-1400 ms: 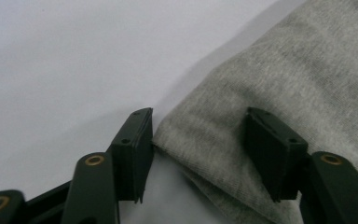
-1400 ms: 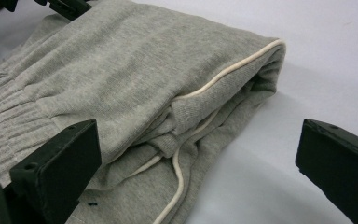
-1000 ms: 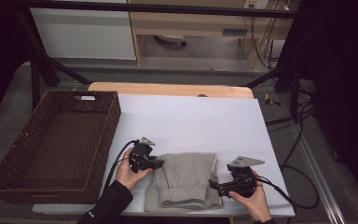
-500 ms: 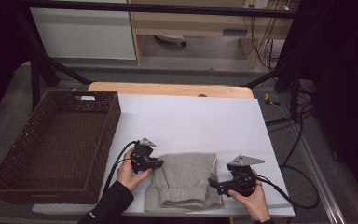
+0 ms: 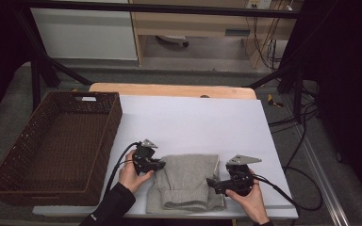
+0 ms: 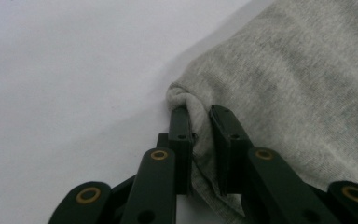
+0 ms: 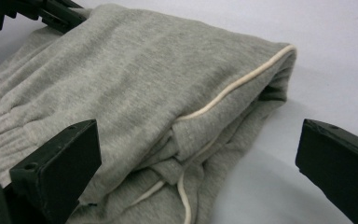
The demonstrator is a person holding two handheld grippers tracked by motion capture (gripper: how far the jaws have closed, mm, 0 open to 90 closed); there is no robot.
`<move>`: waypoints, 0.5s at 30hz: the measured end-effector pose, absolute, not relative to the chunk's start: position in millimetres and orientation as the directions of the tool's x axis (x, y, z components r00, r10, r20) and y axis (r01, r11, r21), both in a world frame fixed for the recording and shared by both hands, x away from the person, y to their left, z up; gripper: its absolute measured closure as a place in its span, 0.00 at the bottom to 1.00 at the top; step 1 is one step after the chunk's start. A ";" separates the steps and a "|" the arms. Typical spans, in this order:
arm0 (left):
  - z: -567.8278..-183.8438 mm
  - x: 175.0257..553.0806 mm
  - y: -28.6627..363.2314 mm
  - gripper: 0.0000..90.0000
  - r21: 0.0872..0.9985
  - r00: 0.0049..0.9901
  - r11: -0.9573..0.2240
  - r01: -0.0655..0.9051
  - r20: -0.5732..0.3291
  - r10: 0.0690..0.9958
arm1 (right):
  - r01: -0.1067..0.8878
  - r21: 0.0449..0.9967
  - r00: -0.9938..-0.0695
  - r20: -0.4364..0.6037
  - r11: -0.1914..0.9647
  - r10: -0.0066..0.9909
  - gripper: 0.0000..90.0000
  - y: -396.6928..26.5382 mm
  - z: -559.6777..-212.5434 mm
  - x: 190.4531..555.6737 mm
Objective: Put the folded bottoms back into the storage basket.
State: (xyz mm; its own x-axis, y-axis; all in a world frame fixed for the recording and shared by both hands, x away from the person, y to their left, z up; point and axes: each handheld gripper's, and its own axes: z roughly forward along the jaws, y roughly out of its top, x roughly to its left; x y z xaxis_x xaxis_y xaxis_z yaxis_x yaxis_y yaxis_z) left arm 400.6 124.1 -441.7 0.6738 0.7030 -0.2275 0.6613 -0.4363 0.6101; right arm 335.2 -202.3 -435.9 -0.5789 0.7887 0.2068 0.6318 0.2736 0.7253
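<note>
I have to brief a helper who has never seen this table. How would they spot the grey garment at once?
Start at the white table, with the big brown wicker basket on its left. At the near edge, between the two hand-held grippers, lies the folded grey garment. It is the table's one soft fabric thing, heather grey with a pale cord.

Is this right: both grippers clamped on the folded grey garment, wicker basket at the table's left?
Not quite. Only the left gripper is clamped on the grey garment; the right gripper is open around its edge, as the right gripper view shows. The wicker basket is at the left.
</note>
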 end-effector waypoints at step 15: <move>-441.9 400.2 124.0 0.87 0.614 0.682 -0.444 0.652 -0.219 0.698 | 0.669 0.685 -0.548 0.191 0.289 0.815 0.05 -195.0 -448.9 340.8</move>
